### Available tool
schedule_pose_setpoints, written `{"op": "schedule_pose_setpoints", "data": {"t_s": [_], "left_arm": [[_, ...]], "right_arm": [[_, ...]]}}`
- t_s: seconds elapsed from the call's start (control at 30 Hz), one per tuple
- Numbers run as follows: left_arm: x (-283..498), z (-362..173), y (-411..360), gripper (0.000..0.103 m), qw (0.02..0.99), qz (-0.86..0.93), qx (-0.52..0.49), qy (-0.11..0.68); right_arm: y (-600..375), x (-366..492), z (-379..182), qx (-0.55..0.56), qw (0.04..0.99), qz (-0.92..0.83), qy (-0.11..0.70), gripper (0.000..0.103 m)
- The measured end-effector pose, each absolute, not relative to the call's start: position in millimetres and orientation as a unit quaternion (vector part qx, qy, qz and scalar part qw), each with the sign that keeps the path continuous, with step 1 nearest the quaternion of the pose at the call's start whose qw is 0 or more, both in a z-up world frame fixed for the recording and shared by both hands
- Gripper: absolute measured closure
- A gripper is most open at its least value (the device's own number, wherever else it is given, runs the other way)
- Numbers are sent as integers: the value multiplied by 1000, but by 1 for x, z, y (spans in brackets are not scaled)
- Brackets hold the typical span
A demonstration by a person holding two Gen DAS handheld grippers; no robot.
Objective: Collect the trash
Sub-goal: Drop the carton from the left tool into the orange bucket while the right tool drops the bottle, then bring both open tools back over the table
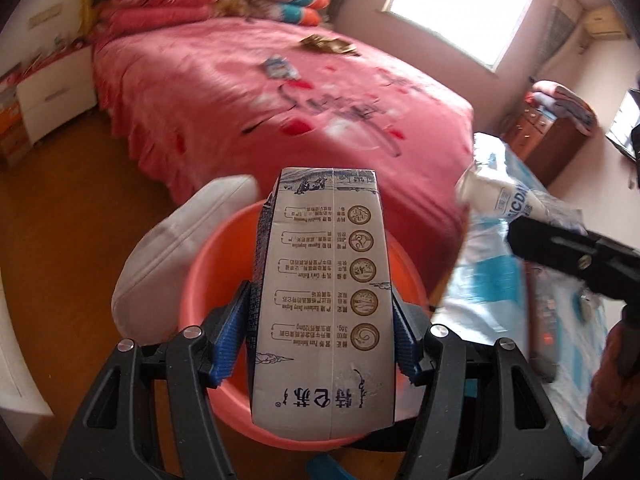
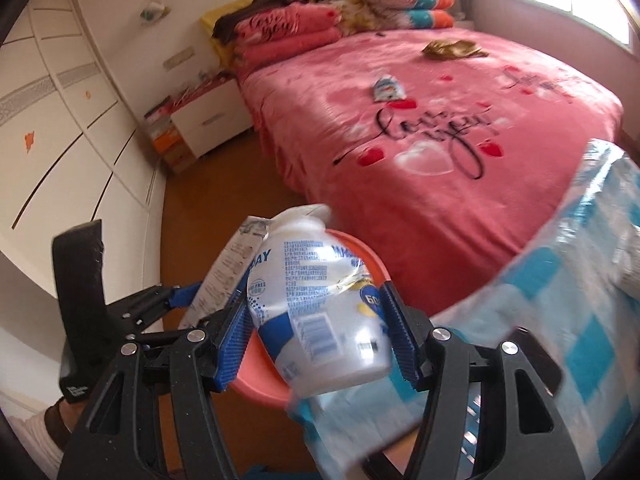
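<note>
My left gripper [image 1: 320, 292] is shut on a grey milk carton [image 1: 320, 264], held upright over an orange-pink basin [image 1: 216, 268] on the floor. In the right wrist view my right gripper [image 2: 316, 304] is shut on a crumpled white plastic bottle [image 2: 312, 276] with blue print, above the same basin [image 2: 256, 376]. The two grippers are side by side at the basin; the carton [image 2: 232, 264] shows to the bottle's left. On the pink bed [image 2: 400, 208] lie a blue-white wrapper [image 2: 387, 88] and a gold-brown wrapper [image 2: 452, 49].
A white bag [image 1: 168, 248] leans by the basin's left side. Blue-and-white checked plastic [image 2: 560, 280] fills the right foreground. A white nightstand [image 2: 208, 120] and a wardrobe [image 2: 60, 140] stand left of the bed, and a wooden dresser [image 1: 544, 140] at the far right. The floor is wood.
</note>
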State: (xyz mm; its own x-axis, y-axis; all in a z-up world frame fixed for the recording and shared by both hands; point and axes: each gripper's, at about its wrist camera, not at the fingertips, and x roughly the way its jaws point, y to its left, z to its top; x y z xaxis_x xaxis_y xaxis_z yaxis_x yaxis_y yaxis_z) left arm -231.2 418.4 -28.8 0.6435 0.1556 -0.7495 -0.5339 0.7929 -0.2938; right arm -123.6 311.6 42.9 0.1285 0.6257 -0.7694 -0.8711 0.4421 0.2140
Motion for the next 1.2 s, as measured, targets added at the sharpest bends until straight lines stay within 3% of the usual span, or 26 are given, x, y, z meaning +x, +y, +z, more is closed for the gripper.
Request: {"op": "schedule_pose_setpoints", "data": {"t_s": [0.07, 0.17, 0.23, 0.27, 0.63, 1.2], "left_arm": [[-231, -40, 423, 37, 862, 208, -258, 383], [-236, -47, 423, 33, 857, 218, -263, 387], [-240, -44, 422, 23, 861, 228, -253, 379], [-242, -42, 423, 23, 864, 234, -248, 371], [-249, -7, 403, 23, 898, 230, -232, 293], [-186, 58, 292, 23, 930, 144, -120, 316]], "right_arm": [[317, -119, 38, -135, 731, 514, 428, 25], [307, -113, 40, -105, 730, 518, 433, 21], [296, -108, 45, -77, 736, 518, 429, 15], [288, -105, 48, -60, 740, 517, 426, 13], [181, -84, 72, 69, 775, 497, 384, 8], [47, -58, 79, 159, 821, 450, 314, 5]]}}
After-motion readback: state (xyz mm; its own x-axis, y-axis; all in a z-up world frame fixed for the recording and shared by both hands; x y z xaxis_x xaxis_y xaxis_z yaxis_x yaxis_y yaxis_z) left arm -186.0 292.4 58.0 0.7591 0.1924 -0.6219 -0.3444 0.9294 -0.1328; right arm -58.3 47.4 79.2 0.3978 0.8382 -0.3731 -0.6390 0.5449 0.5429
